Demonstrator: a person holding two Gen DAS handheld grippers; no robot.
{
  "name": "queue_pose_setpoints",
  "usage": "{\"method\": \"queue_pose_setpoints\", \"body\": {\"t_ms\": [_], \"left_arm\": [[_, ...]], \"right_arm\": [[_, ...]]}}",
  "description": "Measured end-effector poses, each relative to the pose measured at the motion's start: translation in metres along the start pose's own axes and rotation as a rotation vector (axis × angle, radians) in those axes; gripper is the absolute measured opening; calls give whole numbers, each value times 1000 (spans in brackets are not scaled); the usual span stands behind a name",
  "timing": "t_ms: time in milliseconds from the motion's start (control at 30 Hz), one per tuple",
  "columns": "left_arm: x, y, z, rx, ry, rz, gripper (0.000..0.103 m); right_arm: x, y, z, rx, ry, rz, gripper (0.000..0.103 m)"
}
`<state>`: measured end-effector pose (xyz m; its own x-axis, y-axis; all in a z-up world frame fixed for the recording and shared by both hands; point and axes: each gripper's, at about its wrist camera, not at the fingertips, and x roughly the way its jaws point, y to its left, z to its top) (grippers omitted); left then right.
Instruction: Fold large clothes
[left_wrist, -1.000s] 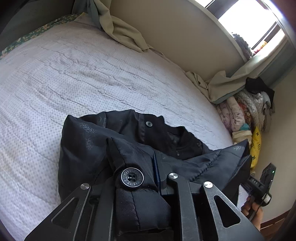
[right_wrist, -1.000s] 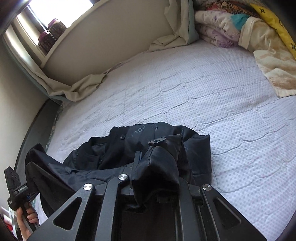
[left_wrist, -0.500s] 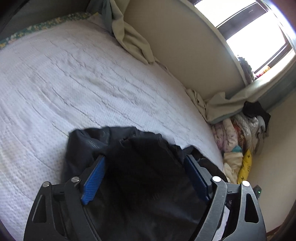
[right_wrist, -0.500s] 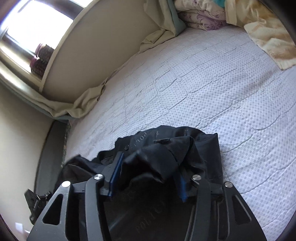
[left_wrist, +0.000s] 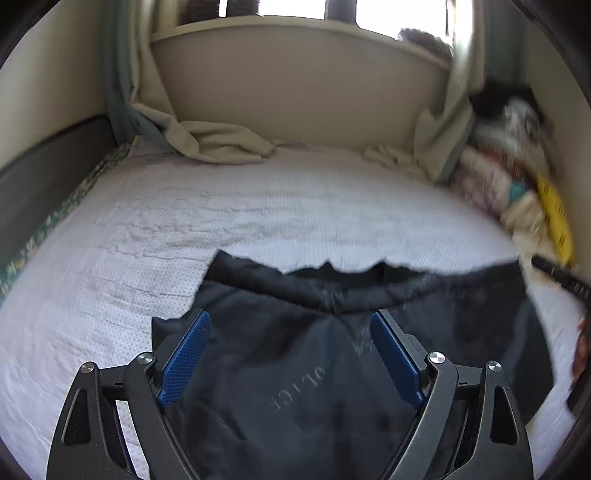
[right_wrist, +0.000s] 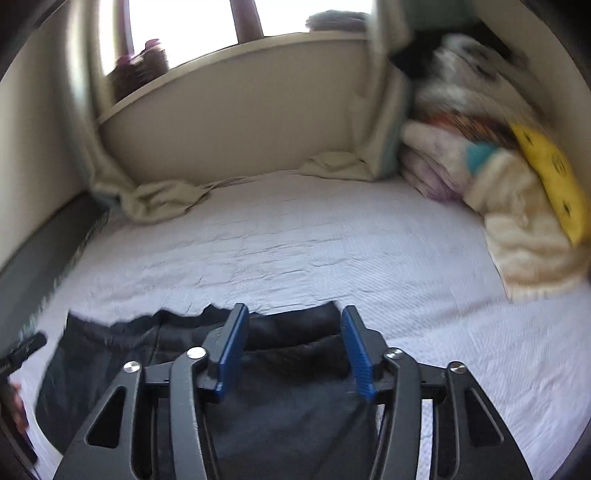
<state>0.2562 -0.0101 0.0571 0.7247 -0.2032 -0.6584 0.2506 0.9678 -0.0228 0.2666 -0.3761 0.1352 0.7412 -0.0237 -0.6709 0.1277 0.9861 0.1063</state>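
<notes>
Blue ribbed pads (left_wrist: 184, 356) line the fingers of the left gripper (left_wrist: 290, 356), which stand spread wide with nothing pinched; the black jacket (left_wrist: 332, 350) lies below and between them, untouched by the pads as far as the left wrist view shows. Faint pale lettering shows on the jacket's cloth near the bottom of that view. The right gripper (right_wrist: 291, 350) carries the same blue pads (right_wrist: 232, 350); its jaws are closing, set at a middling gap, with the jacket's dark cloth seen through the gap but not pressed by either pad. The jacket sits folded into a broad flat bundle at the near edge of the bed (right_wrist: 314, 240), on a pale dotted quilt with fine wrinkles. Part of a hand (left_wrist: 580, 350) shows at the right edge of the left wrist view. Farther off, a beige curtain (left_wrist: 218, 142) pools on the bed's far left corner below a bright window. A heap of folded bedding (right_wrist: 498, 177), with a yellow piece on top, fills the far right corner.
</notes>
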Motion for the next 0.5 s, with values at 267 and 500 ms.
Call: {"method": "queue_pose_setpoints", "body": {"t_ms": [267, 500], "left_arm": [[58, 21, -30, -60, 221, 80, 80], [79, 25, -52, -59, 231, 80, 82]], "right_arm": [[79, -8, -40, -38, 254, -121, 27], [108, -20, -71, -3, 302, -80, 27]]}}
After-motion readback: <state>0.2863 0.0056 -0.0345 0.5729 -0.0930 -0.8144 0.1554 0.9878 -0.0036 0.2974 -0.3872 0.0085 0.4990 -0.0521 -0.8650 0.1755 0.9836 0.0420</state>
